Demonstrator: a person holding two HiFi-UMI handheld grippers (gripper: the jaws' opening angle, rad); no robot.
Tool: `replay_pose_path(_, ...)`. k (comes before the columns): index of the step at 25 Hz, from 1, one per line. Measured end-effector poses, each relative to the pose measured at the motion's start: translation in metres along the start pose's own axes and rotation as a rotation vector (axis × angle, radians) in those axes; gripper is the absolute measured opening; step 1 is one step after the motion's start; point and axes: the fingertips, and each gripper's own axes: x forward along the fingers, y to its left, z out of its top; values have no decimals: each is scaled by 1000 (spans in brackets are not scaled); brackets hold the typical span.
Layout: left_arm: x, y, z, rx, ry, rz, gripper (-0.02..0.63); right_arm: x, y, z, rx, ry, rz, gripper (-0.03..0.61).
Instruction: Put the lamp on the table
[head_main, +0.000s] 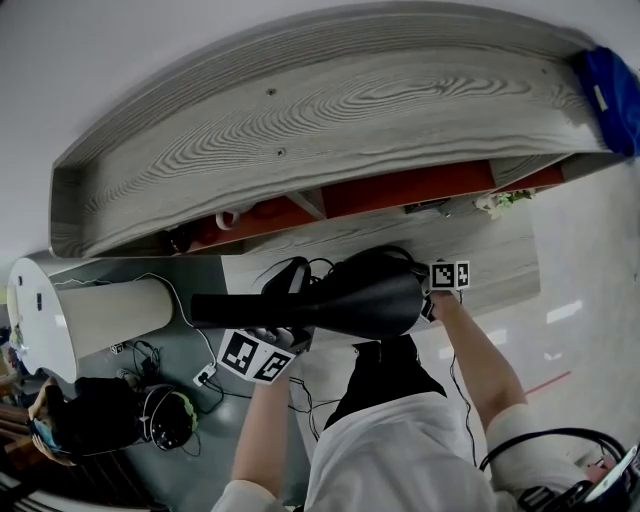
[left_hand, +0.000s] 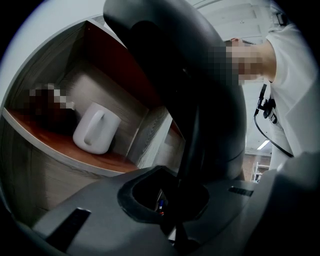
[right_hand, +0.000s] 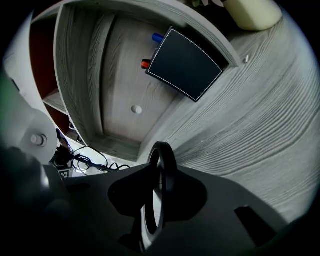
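The black lamp (head_main: 350, 298) is in the air in front of your chest, carried between both grippers. It is just short of the near edge of the grey wood-grain table (head_main: 500, 250) and not yet touching it.

Your left gripper (left_hand: 177, 200) is clamped on a thin dark stem of the lamp, and the bulky dark body rises right above its jaws. Your right gripper (right_hand: 157, 200) is pinched onto a thin black ring (right_hand: 161, 165) at the lamp's wide end, with the ring standing edge-on between the jaws.

The lamp looks lifted and brought to the table. What remains is to carry it over the top, turn it upright, set it down and let go.

In the head view the lamp lies roughly level. Its long axis runs left to right, with the wide rounded end to your right and the narrow end pointing to your left. It is lying sideways, not standing.

Beyond it, a shelf unit (head_main: 330, 120) with red-backed compartments sits on the table. A white mug (left_hand: 95, 127) stands in one compartment, and a black stitched pad (right_hand: 185, 62) lies on the tabletop.
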Motion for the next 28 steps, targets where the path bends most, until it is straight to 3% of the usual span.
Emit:
replay_pose_path(4, 2, 0, 0, -1, 1, 31, 8, 3, 3, -4, -35, 52, -17, 137)
replay_pose_path(6, 3, 1, 0, -4, 1, 47, 8, 0, 1, 0, -48, 42, -39, 153)
replay_pose_path(17, 26, -18, -10, 45, 54, 60, 8, -61, -12, 53, -31, -183, -162, 155)
replay_pose_path(28, 55, -44, -26, 99, 126, 64, 8, -94, 15, 50, -45, -186, -111, 126)
